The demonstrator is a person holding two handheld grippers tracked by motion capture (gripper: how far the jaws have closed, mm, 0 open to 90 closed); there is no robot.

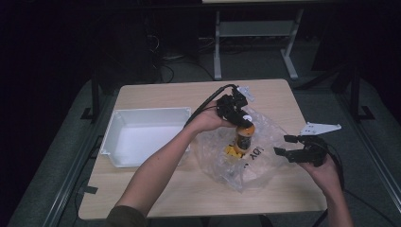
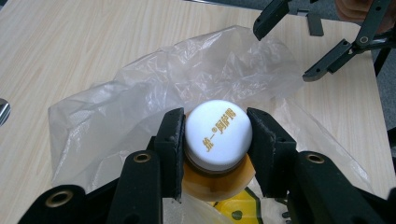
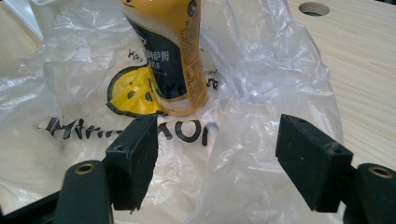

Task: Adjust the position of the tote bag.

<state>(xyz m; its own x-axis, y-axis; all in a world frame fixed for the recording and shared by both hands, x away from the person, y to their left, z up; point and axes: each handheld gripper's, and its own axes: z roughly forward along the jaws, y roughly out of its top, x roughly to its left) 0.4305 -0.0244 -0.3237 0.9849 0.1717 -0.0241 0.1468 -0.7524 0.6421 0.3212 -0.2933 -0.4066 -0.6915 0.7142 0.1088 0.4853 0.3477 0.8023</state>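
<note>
An orange-yellow bottle [image 1: 244,138] with a dark label stands upright amid a crumpled clear plastic bag [image 1: 265,158] printed with a yellow logo. My left gripper [image 1: 242,119] reaches down from above, and its pads press on both sides of the bottle's white cap [image 2: 218,133]. In the right gripper view the bottle [image 3: 173,56] rises just beyond my right gripper [image 3: 217,149], which stands open with only loose bag film [image 3: 261,70] below it. That gripper [image 1: 283,144] hovers at the bag's right edge. Whether the bottle is inside the bag I cannot tell.
A white plastic tray [image 1: 146,111] with nothing in it sits on the left half of the light wooden table [image 1: 156,94]. A round hole [image 3: 314,8] is cut in the tabletop behind the bag. Dark floor and a desk frame lie beyond the far edge.
</note>
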